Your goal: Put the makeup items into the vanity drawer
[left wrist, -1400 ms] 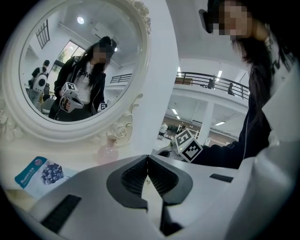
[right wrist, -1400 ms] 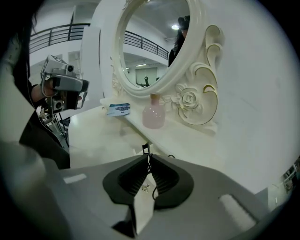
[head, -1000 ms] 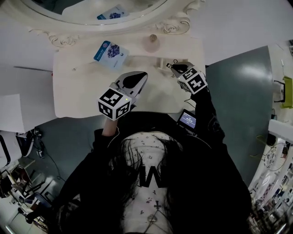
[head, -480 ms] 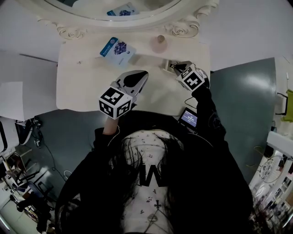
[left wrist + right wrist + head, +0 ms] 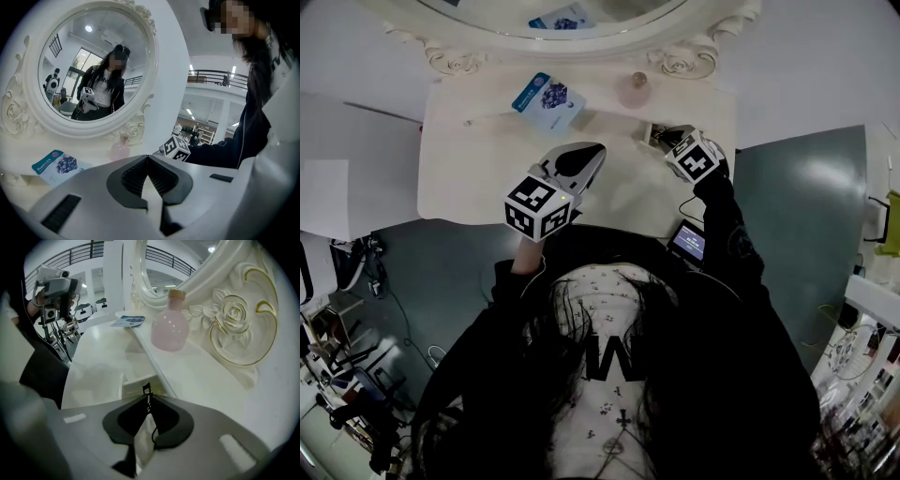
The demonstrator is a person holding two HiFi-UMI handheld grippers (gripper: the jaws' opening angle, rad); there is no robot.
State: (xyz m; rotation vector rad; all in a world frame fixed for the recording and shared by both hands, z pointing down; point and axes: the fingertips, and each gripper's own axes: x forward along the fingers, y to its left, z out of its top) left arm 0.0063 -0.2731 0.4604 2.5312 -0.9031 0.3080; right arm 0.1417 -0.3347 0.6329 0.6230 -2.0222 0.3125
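The right gripper (image 5: 148, 398) has its jaws pressed together on a thin black piece (image 5: 146, 390). This is probably the pull of the small vanity drawer (image 5: 137, 380), though it is too slight to name for certain. The drawer sits just in front of the pink bottle (image 5: 169, 329), on the person's side of it, and looks partly open. The left gripper (image 5: 147, 157) hangs with its jaws closed on nothing, to the left of the bottle and nearer the person. The blue sachet (image 5: 548, 98) lies flat near the bottle, on its left, not yet in the drawer.

The step in hand seems to be opening the drawer. Pull straight toward the person and level, keep the pinch firm on so thin a pull, and stop before the drawer leaves its slot. Keep the right gripper clear of the bottle, which would likely tip easily.
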